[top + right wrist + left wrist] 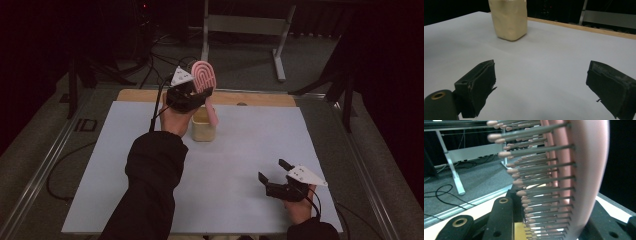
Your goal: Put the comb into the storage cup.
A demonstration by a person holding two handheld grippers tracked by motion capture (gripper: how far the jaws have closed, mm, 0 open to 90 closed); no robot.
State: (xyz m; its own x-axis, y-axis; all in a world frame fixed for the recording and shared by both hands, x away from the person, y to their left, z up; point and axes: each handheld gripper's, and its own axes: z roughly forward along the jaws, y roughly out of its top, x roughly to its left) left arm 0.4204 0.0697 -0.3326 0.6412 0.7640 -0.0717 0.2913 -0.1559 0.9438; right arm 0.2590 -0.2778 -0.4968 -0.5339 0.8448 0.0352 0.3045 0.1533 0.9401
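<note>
Looking down from the high view, the left gripper (192, 95) clamps a pink oval plastic hairbrush (205, 80), head up and handle angled down into the cream plastic cup (203, 131). Its bristles (536, 182) fill the left gripper view. The right gripper (541, 85) rests with jaws apart.

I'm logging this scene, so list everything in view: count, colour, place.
pink plastic hairbrush with grey bristles: one, pink, held head-up in the left hand-held gripper, handle reaching down to the cup.
cream plastic square cup: one, cream, upright at the far middle of the sheet.
white sheet: one, white, covering the tabletop.
wooden table edge: one, tan, along the far side.
metal frame: one, grey, on the floor beyond the table.
left hand-held gripper: one, black, shut on the hairbrush.
right hand-held gripper: one, black, jaws open, at the near right of the sheet.
</note>
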